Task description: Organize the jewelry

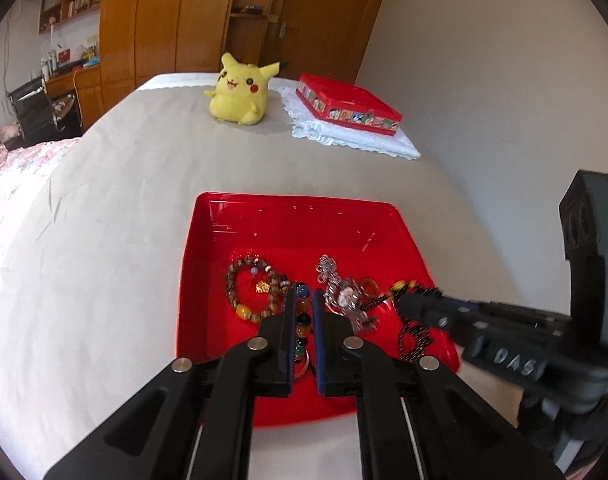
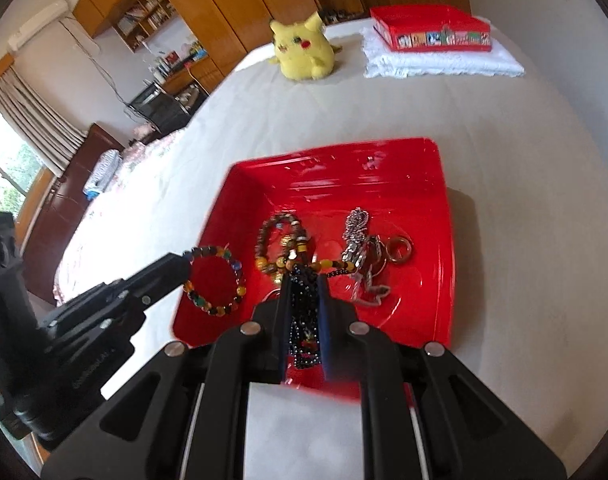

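A multicolored bead bracelet [image 2: 213, 280], brown bead bracelet [image 2: 281, 242] and silver chain [image 2: 358, 240] (tangled) occupy the red tray [image 2: 384, 168].

My left gripper [image 1: 303, 304] is matte black, its two fingers lined with blue pads [image 1: 317, 320] and its linkage arms pinned by round silver screws. My right gripper [image 2: 304, 292] matches it — black frame, blue pads [image 2: 324, 300], silver screw heads. At three o'clock in the left view its handle shows a green light and pale raised lettering.
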The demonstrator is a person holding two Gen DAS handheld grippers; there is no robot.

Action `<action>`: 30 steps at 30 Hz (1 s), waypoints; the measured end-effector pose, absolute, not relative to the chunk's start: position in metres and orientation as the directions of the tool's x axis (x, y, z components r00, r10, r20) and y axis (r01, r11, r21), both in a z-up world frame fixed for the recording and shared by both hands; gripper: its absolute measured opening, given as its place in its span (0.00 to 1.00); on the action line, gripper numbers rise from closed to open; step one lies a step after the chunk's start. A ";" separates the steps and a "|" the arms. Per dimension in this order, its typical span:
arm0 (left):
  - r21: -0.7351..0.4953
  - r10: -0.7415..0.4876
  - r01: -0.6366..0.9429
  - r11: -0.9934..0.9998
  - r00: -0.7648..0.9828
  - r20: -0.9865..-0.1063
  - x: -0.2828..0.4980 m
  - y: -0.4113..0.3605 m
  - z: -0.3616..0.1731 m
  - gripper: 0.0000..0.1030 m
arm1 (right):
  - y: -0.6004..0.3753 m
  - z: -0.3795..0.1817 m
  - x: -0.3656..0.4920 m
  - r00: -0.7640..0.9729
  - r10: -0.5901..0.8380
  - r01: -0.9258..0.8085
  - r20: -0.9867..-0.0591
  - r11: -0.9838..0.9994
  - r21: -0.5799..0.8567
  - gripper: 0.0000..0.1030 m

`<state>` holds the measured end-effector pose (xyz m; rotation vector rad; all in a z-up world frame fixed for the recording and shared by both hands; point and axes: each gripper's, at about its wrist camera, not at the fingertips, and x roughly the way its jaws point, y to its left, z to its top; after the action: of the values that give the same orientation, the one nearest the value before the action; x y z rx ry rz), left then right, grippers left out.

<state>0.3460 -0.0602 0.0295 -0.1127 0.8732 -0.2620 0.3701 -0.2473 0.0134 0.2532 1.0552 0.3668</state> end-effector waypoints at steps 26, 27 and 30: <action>-0.136 -0.193 0.139 0.981 0.596 -0.779 0.349 -0.056 0.011 0.58 | -0.254 0.006 0.374 0.523 0.295 -0.158 -0.800 0.956 0.249 0.37; -0.132 -0.188 0.136 0.982 0.599 -0.778 0.346 -0.055 0.011 0.60 | -0.256 0.007 0.369 0.525 0.294 -0.157 -0.799 0.956 0.248 0.37; -0.120 -0.168 0.119 0.986 0.606 -0.777 0.328 -0.048 0.011 0.68 | -0.260 0.007 0.358 0.528 0.295 -0.158 -0.797 0.955 0.249 0.40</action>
<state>0.3283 -0.0482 0.0112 -0.0576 0.9045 -0.1663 0.3580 -0.2603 0.0073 0.1530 0.9791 0.2719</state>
